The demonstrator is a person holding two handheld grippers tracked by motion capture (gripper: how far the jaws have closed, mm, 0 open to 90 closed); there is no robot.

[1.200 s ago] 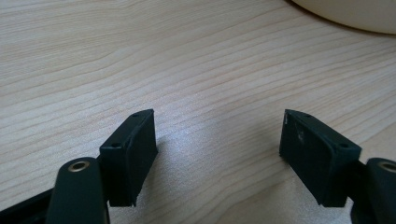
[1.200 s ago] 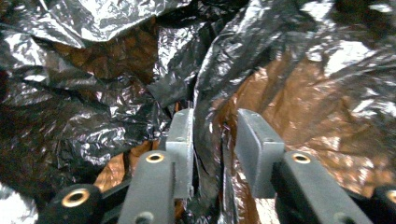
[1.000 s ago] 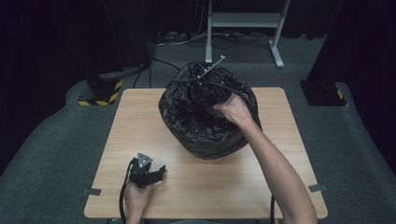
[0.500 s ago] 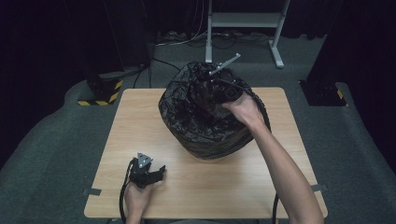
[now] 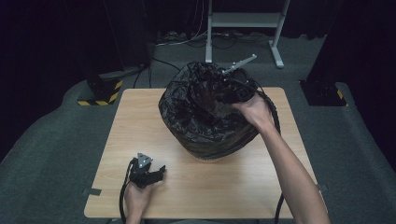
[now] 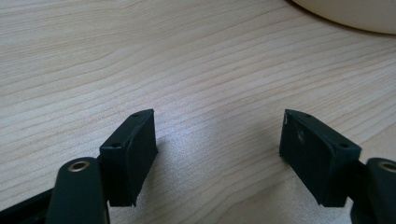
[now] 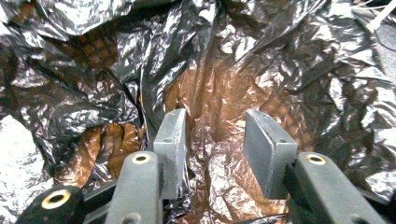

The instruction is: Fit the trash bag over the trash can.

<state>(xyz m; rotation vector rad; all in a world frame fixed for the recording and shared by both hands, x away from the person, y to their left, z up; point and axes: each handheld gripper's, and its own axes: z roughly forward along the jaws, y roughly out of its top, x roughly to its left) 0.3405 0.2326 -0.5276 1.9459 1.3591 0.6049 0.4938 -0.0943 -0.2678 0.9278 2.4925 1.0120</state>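
— So where is the black bag?
— It sits in a bin near the far edge of the table, towards the right.
— And the right gripper?
— Its jaws are partly apart inside the bag's mouth, pinching nothing.
— The left gripper?
— It rests near the front left corner, jaws spread wide over bare wood.

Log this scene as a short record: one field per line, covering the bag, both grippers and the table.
bag: black plastic bag lining a round bin, crumpled, mouth open
bin: pale base shows under the bag
right gripper: inside the bag's mouth, jaws apart, film between them, pads not pressing it
left gripper: low over bare wood, jaws open, nothing between them
table: light wood, bin near its far middle
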